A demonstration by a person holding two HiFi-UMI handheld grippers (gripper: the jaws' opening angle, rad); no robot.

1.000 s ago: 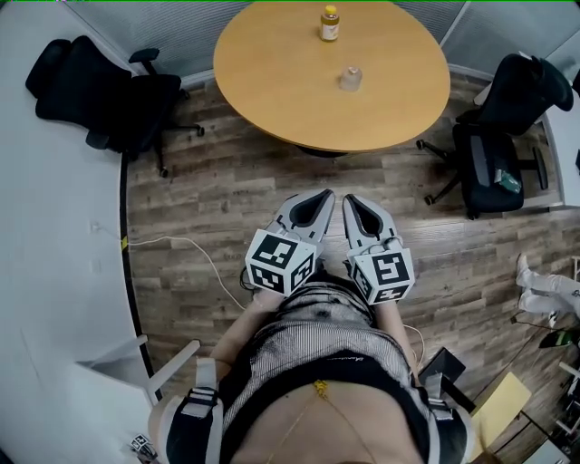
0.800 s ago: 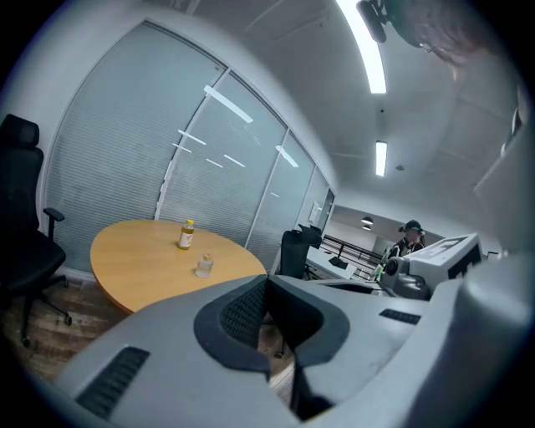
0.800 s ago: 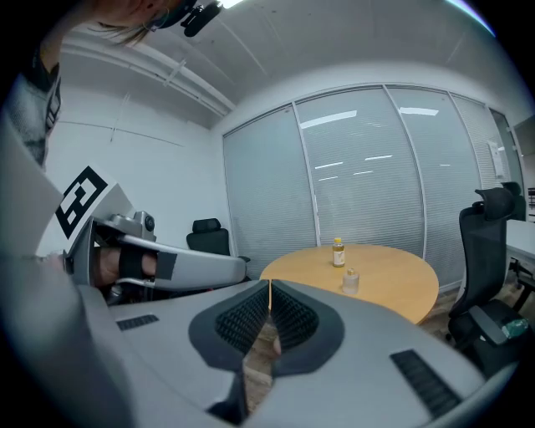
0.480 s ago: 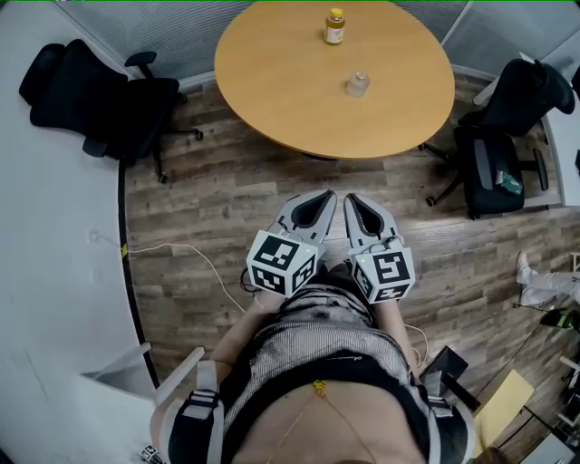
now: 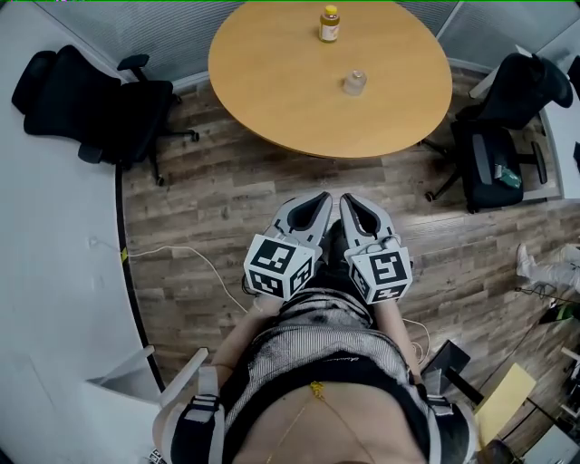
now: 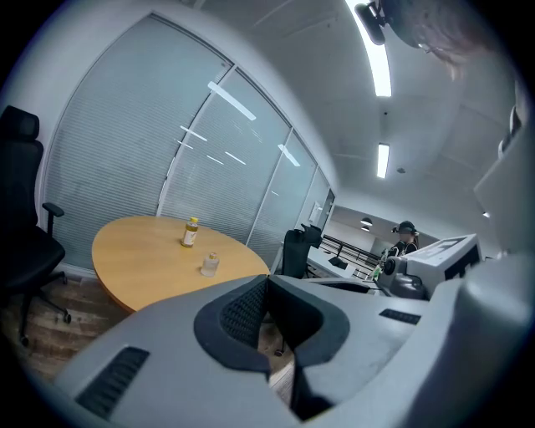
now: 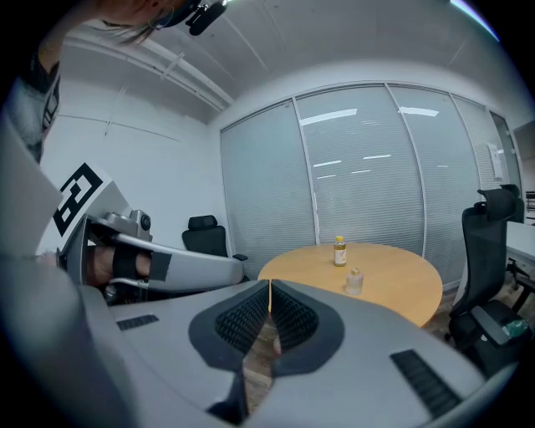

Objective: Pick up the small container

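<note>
The jaws of the left gripper [image 5: 319, 201] are pressed fully together with nothing between them. Its own view shows the two dark ribbed pads meeting in a thin seam. The jaws of the right gripper [image 5: 354, 205] are closed the same way and are also empty. The two grippers sit side by side, almost touching, just in front of the person's waist. Each has its marker cube toward the body and its tips pointing toward the bench. They hang over the wood-plank floor [image 5: 227, 190], short of the bench edge.

Ahead stands a round, light-wood bench [image 5: 272, 82]. Near its middle, well apart from both grippers, is the small container [image 5: 354, 82]. It is a squat, clear, jar-like bottle with a narrow neck, standing upright. Whether it holds anything cannot be made out. Farther back, near the far edge, a small bottle [image 5: 330, 24] also stands upright, with a yellow cap, a label and amber-yellow contents. The two stand apart, not touching.

A black office chair [image 5: 100, 100] sits to the left of the bench and a second black chair [image 5: 503, 127] to the right. A white cable [image 5: 186, 246] trails across the floor left of the grippers. Behind the bench is a glass wall with blinds [image 7: 368, 167].
</note>
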